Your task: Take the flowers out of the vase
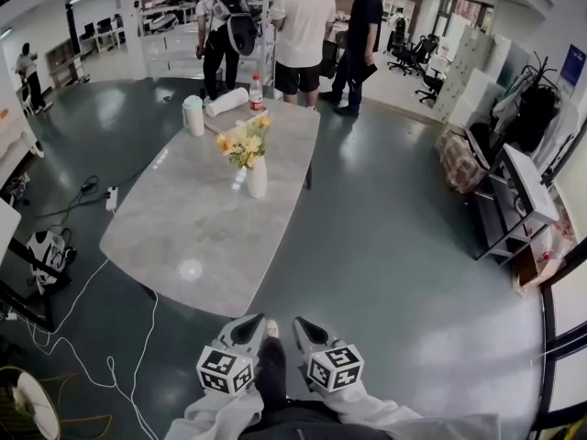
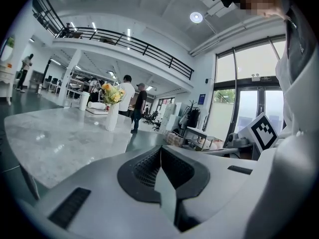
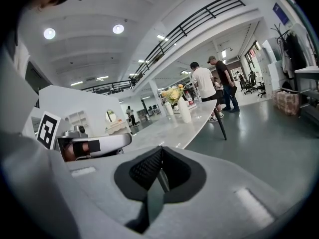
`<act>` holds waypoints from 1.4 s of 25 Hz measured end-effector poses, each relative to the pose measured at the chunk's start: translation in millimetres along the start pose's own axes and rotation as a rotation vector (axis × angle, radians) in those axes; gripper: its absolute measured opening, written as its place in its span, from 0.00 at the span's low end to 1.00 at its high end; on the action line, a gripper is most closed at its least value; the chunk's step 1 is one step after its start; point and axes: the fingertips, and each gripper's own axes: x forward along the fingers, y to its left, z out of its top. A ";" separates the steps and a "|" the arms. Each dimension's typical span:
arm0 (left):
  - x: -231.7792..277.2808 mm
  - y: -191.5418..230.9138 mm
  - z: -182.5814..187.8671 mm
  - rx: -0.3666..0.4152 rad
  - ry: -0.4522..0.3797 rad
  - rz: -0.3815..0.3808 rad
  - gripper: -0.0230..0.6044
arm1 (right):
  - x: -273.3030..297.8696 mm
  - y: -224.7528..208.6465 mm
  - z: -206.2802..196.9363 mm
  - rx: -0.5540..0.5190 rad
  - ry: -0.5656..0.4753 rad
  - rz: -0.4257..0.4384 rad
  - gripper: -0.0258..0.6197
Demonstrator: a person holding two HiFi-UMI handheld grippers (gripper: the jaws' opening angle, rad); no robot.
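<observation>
Far ahead of left tool (image 1: 249,326) and right tool (image 1: 304,326), well apart from both: yellow flowers (image 1: 244,143), upright in white vase (image 1: 257,178), not yet pulled. Underneath, pale tabletop (image 1: 183,246), near edge just ahead of the tips. Both tools low, side by side, each pressed together, pinching nothing. Judged as the approach step, before any grasp. Next: carry forward over the tabletop, spread one tool around the stems above the vase rim, perhaps steady the vase with the other, pinch, lift straight up.
</observation>
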 end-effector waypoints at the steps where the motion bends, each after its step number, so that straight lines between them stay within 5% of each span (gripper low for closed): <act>1: 4.4 4.3 2.6 0.002 0.000 0.001 0.04 | 6.3 -2.4 2.6 0.001 0.001 0.003 0.04; 35: 140.3 157.2 123.8 -0.020 -0.045 0.056 0.04 | 193.9 -61.8 131.3 -0.028 0.042 0.070 0.04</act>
